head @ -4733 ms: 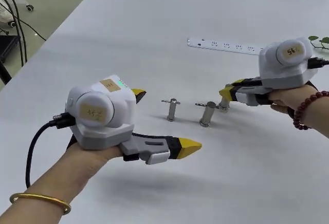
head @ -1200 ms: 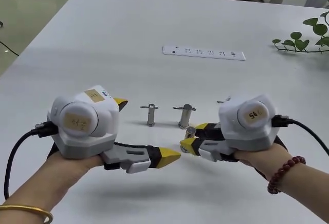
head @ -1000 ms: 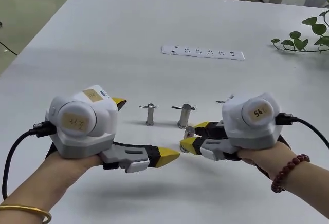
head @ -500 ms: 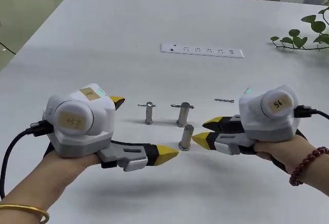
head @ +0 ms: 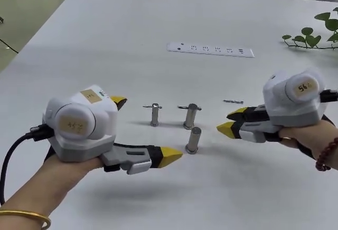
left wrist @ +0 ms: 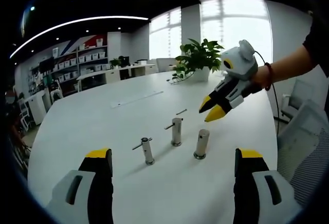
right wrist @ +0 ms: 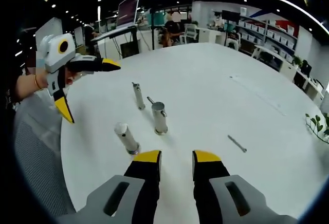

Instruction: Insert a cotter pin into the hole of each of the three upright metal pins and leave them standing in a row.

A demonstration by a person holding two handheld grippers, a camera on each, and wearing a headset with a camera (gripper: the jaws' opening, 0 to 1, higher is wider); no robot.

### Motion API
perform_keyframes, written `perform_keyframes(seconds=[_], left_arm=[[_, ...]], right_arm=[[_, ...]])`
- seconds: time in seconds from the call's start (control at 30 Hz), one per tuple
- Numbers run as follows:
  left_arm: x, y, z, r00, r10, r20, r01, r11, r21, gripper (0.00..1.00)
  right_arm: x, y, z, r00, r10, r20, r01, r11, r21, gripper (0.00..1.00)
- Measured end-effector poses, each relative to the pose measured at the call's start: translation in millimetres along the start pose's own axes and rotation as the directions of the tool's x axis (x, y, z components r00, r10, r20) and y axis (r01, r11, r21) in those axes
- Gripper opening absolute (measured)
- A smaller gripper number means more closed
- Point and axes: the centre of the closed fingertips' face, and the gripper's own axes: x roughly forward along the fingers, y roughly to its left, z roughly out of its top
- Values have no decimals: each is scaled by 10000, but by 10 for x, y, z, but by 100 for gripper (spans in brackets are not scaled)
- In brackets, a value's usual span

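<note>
Three metal pins stand on the white table (head: 132,40). The left pin (head: 155,114) and the middle pin (head: 190,115) each carry a cotter pin through the head. A bare third pin (head: 193,140) stands upright just in front of the middle one, out of the row. A loose cotter pin (head: 233,102) lies flat to the right. My left gripper (head: 145,128) stands wide open left of the pins, empty. My right gripper (head: 229,123) hovers right of the bare pin, narrowly open and empty. In the right gripper view the bare pin (right wrist: 126,137) stands left of its jaws, the loose cotter pin (right wrist: 237,143) to their right.
A white power strip (head: 210,49) lies across the far middle of the table. Plant leaves (head: 311,35) reach in at the far right. The table's left edge drops to the floor. A black cable (head: 13,151) trails from my left gripper.
My right gripper has let go of the bare pin, left it standing in front of the middle pin, and pulled back to the right. The left gripper has barely moved.
</note>
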Motion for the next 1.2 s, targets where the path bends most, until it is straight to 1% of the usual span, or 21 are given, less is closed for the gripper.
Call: perform_keyframes(seconds=[0.07,0.13,0.23,0.37,0.47,0.53,0.57,0.67,0.7,0.83,0.9,0.93,0.97,1.0,1.13,1.17,1.2], left_arm=[[0,1,-1,10000,2,-1,-2,10000,11,99],[0,7,-4,10000,13,-8,-13,10000,19,98],[-2,11,-7,10000,-8,-3,8,10000,-10,97],[-1,-2,-8,10000,-33,-18,33,10000,36,97],[2,2,-12,10000,-17,-49,18,9999,100,97],[6,-16,-8,10000,-82,-39,83,9998,156,96],[10,-28,-8,9999,-130,-44,131,9998,181,96],[21,-73,-8,9997,-248,-82,250,9992,315,96],[23,-79,-11,9996,-269,-100,272,9991,321,96],[28,-107,-17,9993,-337,-165,342,9988,343,96],[27,-108,-17,9993,-342,-173,348,9987,360,96],[25,-105,-10,9993,-344,-139,349,9989,319,96],[23,-103,-7,9993,-351,-117,354,9990,268,96],[19,-100,-6,9993,-363,-111,365,9991,225,96],[12,-93,-18,9992,-366,-165,370,9991,201,95],[10,-89,-18,9992,-363,-166,366,9991,192,94],[9,-84,-18,9993,-345,-160,347,9992,173,94]], right_arm=[[-1,-48,0,10000,-29,-69,29,10000,-15,19],[4,-175,1,9996,-175,-217,173,9998,-92,19],[20,-307,-6,9991,-311,-286,308,9995,-101,18],[65,-480,-86,9970,-477,-613,468,9988,-147,17],[99,-561,-133,9955,-495,-807,493,9988,-54,17],[124,-628,-170,9934,-598,-976,578,9980,-236,16],[136,-654,-182,9927,-637,-1021,617,9979,-220,16],[177,-727,-190,9913,-665,-1137,639,9976,-261,16],[192,-759,-191,9904,-674,-1204,631,9972,-393,15],[249,-870,-174,9890,-675,-1314,623,9971,-428,14],[287,-916,-160,9887,-636,-1359,580,9973,-450,14],[309,-946,-169,9865,-652,-1499,565,9965,-616,14],[361,-1032,-163,9854,-647,-1574,555,9965,-626,14],[392,-1082,-168,9837,-650,-1676,553,9965,-619,14],[419,-1140,-170,9828,-730,-1697,656,9967,-484,11],[471,-1227,-156,9825,-720,-1717,641,9966,-508,11],[488,-1252,-159,9818,-714,-1758,630,9966,-528,11]])
